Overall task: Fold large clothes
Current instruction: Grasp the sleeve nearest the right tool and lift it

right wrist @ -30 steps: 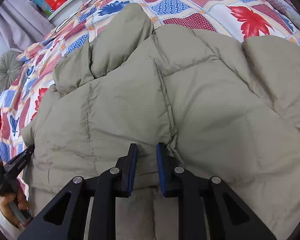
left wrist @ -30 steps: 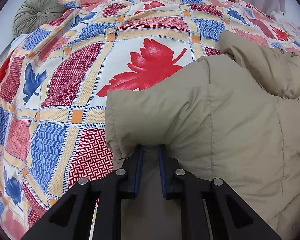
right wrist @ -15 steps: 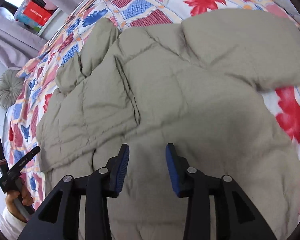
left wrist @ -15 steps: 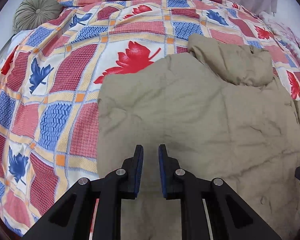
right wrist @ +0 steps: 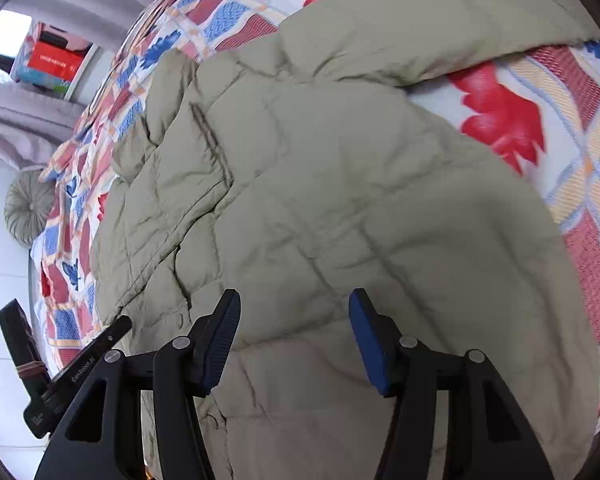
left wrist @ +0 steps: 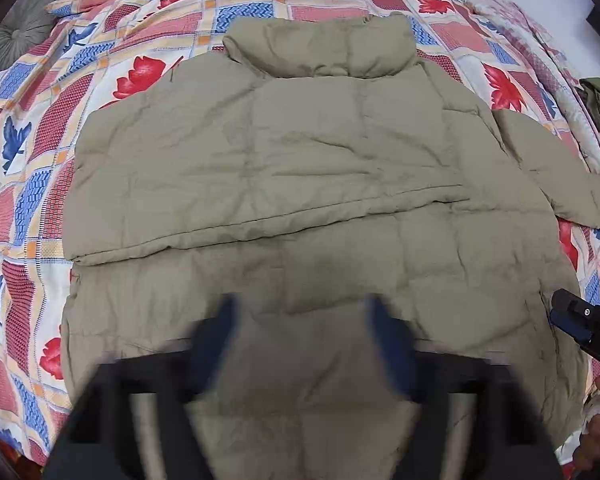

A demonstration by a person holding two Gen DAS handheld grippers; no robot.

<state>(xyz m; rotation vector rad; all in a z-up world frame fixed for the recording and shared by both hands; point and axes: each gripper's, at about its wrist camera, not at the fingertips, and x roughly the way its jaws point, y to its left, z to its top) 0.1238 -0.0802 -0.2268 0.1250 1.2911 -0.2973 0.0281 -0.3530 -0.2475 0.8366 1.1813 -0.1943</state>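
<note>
Overhead, both grippers (left wrist: 300,336) (right wrist: 294,336) agape above jacket (left wrist: 300,152).

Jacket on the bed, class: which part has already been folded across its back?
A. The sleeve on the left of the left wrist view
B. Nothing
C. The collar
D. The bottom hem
A: that sleeve lies flat across the jacket; the collar stays up.

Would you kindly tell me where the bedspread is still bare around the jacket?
Bare bedspread runs left of the jacket, above its collar, and beside the spread sleeve. The middle is all jacket; a round cushion crowds the far corner.
</note>
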